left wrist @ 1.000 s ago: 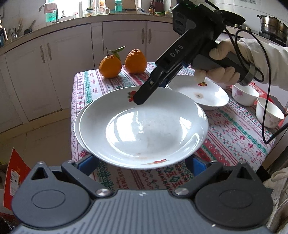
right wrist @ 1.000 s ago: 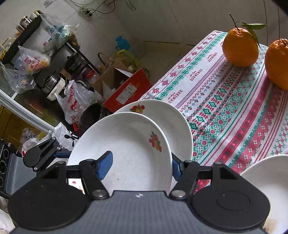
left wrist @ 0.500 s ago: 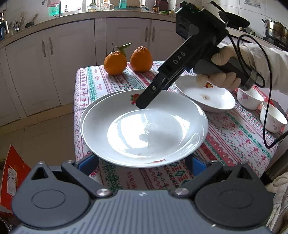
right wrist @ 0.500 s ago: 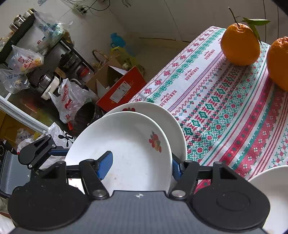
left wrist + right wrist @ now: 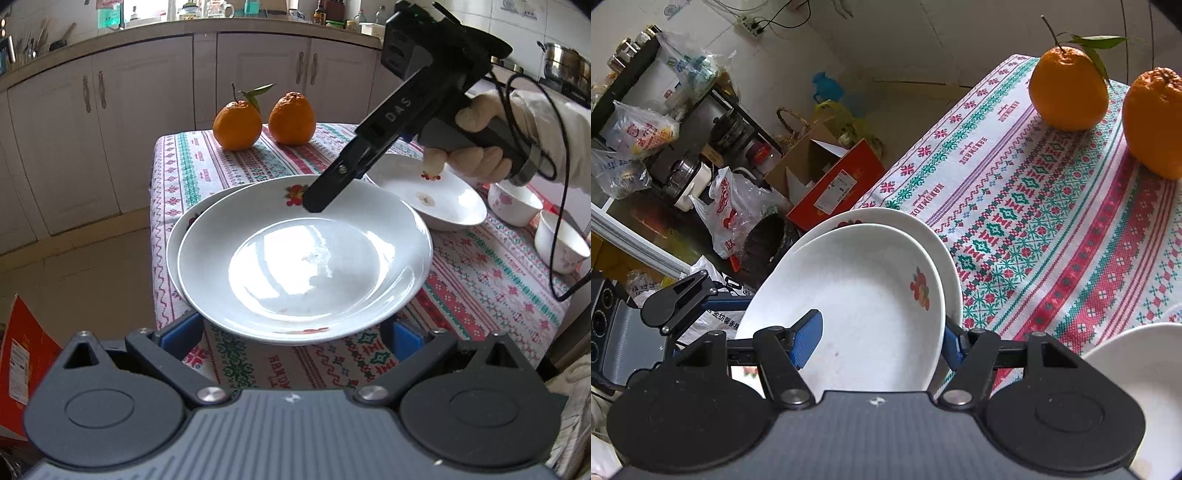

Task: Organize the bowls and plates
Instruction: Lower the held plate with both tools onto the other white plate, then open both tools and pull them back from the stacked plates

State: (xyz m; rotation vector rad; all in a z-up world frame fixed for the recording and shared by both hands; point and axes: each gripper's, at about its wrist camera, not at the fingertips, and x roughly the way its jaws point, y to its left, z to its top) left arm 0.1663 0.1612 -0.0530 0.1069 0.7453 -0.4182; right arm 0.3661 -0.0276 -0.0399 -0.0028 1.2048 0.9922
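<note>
Item: glossy white deep plate with red fruit motif (image 5: 306, 266), clamped at its far rim by right gripper (image 5: 879, 339), half-closed, above second white plate (image 5: 905, 221) at near-left table corner; left gripper (image 5: 295, 332) grip unclear. Step: stacking; lowering squarely judged next

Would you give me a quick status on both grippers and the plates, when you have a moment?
Right gripper shut on top plate. Left gripper straddling its near rim. Second plate beneath. Nothing blocking.
</note>
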